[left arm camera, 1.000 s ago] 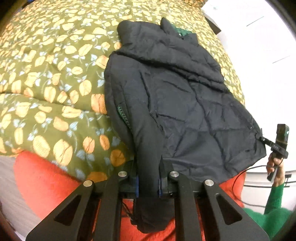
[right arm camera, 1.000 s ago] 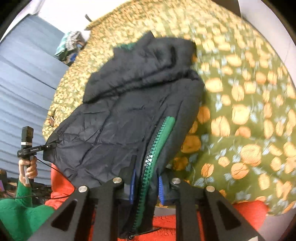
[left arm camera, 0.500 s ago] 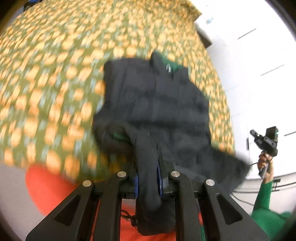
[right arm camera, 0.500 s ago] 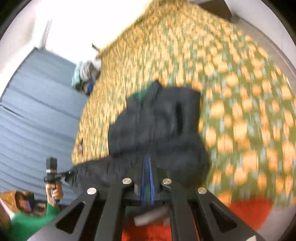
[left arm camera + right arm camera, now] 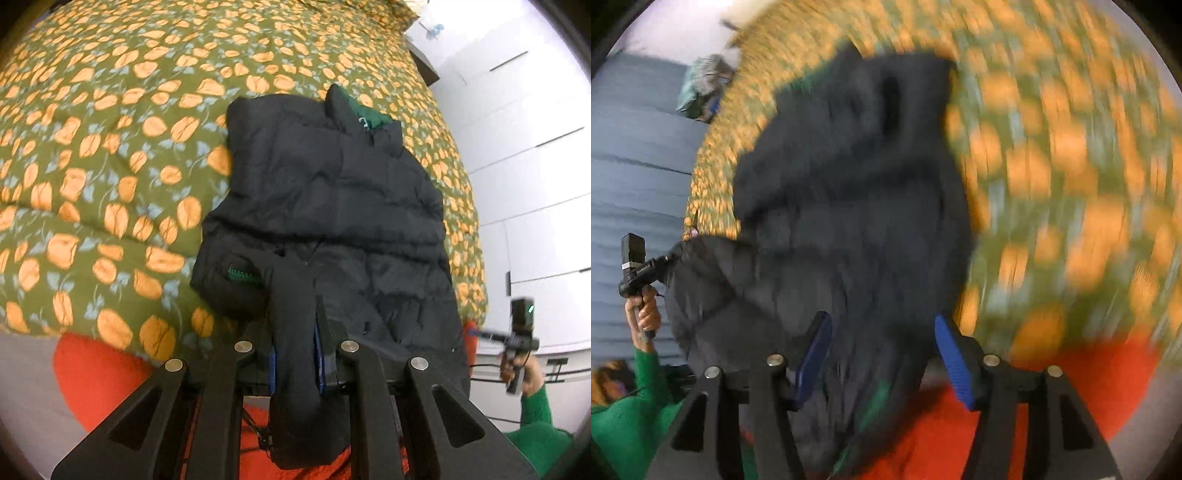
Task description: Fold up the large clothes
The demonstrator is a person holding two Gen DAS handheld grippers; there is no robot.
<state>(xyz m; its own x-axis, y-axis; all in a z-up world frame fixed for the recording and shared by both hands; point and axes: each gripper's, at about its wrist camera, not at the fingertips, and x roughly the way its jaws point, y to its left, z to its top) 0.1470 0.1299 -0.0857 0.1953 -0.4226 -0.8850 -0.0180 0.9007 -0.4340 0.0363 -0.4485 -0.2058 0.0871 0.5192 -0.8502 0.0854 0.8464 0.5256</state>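
A black puffer jacket (image 5: 332, 206) with green lining lies on the leaf-patterned bed cover (image 5: 110, 147), its hem hanging over the near edge. My left gripper (image 5: 297, 354) is shut on the jacket's bottom corner, with fabric bunched between the blue pads. In the right wrist view, which is blurred, the jacket (image 5: 849, 206) fills the middle. My right gripper (image 5: 882, 354) is open, its blue pads (image 5: 951, 354) spread wide either side of the hanging hem, not holding it.
An orange-red sheet (image 5: 92, 365) shows under the cover at the bed's near edge. White cupboards (image 5: 517, 147) stand to the right. Blue curtains (image 5: 635, 166) and a bundle of clothes (image 5: 705, 88) show at the far left.
My right gripper has opened and let go of the jacket's zipper edge. Both grippers lifted and pulled back, and the jacket's lower part bunched up towards the near edge.
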